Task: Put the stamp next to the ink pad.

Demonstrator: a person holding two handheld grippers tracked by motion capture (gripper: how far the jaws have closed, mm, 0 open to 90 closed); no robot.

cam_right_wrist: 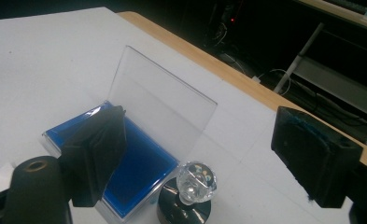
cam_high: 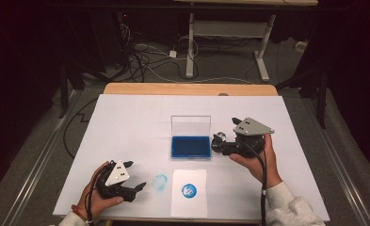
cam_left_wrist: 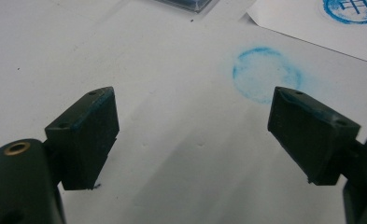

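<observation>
The left gripper (cam_high: 134,175) sits at the near left corner of the white table cover (cam_high: 126,122), held in the person's left hand (cam_high: 95,195). Its jaws stand wide apart with nothing between them. Just to its right, a faint blue ring smudge (cam_high: 160,182) marks the cover; the left gripper view shows it ahead of the right jaw (cam_left_wrist: 266,73). Next lies a white paper sheet (cam_high: 189,202) bearing a round blue stamp print (cam_high: 189,190). Behind the sheet, the blue ink pad (cam_high: 190,146) rests in its clear case with the lid (cam_high: 190,125) upright. Touching or just beside the case's right edge stands a stamp (cam_right_wrist: 189,193) with a black base and a faceted clear knob. The right gripper (cam_high: 220,141), in the right hand (cam_high: 258,162), hovers there with jaws spread; the stamp lies between them, ungripped.
</observation>
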